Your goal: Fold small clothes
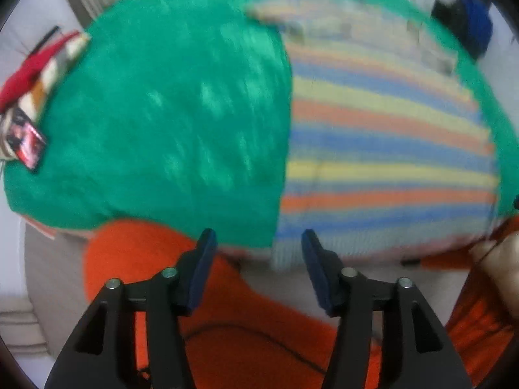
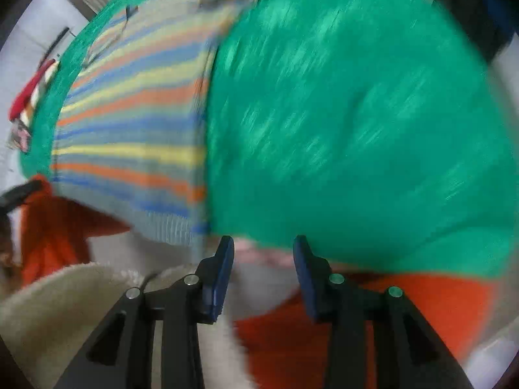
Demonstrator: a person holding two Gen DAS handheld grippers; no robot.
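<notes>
Green mat [image 1: 162,123]: one, spread out, blurry in both views
Striped knit [image 1: 382,149]: one small top, lying flat on the mat
Left claw [image 1: 258,243]: spread wide, holding nothing, at the knit's hem
Right claw [image 2: 263,248]: released too, beside the knit

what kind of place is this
Probably a home laundry-folding spot, though the blurred surroundings leave it uncertain. A striped knit garment lies on a green cloth, with orange clothing and a cream fleecy piece close by.
</notes>
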